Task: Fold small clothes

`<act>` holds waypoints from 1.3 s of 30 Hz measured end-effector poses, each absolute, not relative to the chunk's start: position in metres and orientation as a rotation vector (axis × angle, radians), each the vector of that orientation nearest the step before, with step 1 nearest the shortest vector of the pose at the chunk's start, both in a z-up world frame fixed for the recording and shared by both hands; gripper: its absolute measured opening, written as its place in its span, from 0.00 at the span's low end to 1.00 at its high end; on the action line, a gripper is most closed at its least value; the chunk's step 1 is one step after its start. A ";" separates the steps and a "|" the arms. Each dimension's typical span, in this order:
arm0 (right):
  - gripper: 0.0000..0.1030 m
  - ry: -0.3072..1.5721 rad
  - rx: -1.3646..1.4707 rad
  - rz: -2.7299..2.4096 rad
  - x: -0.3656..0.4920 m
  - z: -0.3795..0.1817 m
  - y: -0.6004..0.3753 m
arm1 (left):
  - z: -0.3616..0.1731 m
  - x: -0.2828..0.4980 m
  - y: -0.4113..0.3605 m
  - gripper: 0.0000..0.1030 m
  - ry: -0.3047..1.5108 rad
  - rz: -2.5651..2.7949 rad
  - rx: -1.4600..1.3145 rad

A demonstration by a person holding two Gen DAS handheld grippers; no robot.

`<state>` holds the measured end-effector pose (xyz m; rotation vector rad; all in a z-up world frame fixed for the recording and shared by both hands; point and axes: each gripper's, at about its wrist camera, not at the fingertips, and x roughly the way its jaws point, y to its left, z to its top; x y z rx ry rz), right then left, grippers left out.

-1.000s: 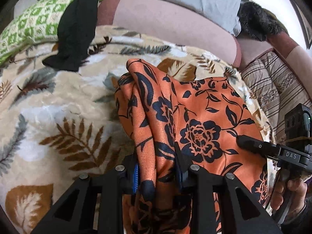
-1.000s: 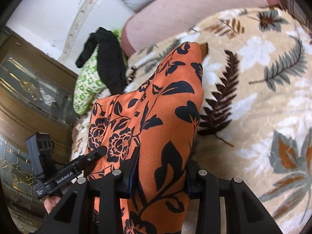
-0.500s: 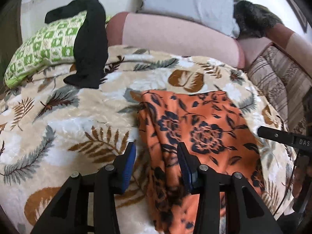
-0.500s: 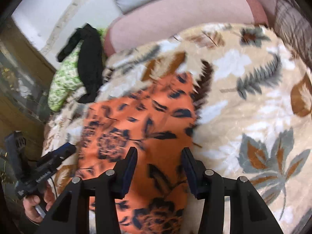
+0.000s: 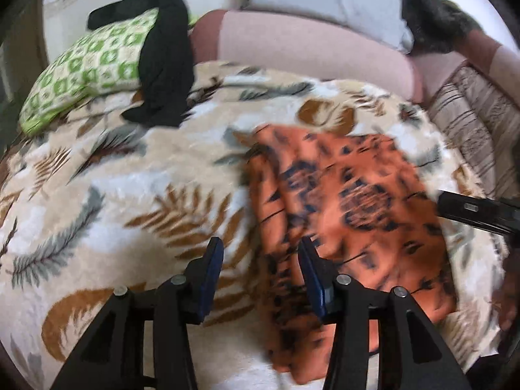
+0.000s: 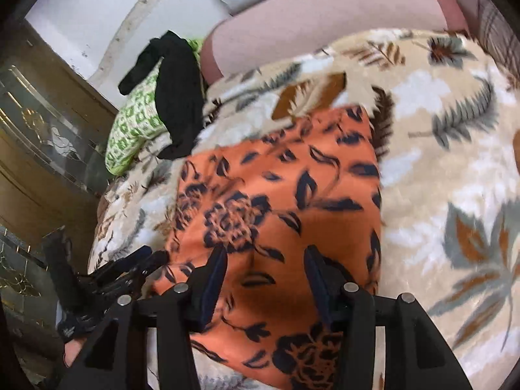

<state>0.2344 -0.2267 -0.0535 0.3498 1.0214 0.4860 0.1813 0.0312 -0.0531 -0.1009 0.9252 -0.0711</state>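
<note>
Left claw [image 5: 260, 253] opening, nothing gripped | right claw [image 6: 265, 260] opening, nothing gripped | orange floral cloth [image 6: 279, 201] lies flat on leaf-print blanket [image 5: 113, 201]

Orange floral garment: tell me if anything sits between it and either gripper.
Nothing visible does. The orange floral garment lies flat on the leaf-print blanket directly under the left gripper and right gripper, whose jaws are opening, empty.
</note>
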 end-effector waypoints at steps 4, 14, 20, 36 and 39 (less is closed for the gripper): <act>0.53 1.036 0.387 0.446 0.266 -0.060 -0.226 | -0.046 0.198 0.014 0.50 0.908 -0.146 -0.091; 0.53 1.068 0.508 0.464 0.295 -0.088 -0.235 | -0.089 0.268 0.032 0.61 1.060 -0.035 -0.201; 0.56 1.077 0.465 0.489 0.285 -0.086 -0.230 | -0.073 0.287 0.033 0.61 1.004 0.003 -0.167; 0.64 1.016 0.348 0.447 0.233 -0.052 -0.212 | -0.033 0.236 0.040 0.62 0.961 0.037 -0.142; 0.70 1.008 0.337 0.446 0.208 -0.049 -0.208 | -0.021 0.209 0.041 0.63 0.944 0.033 -0.158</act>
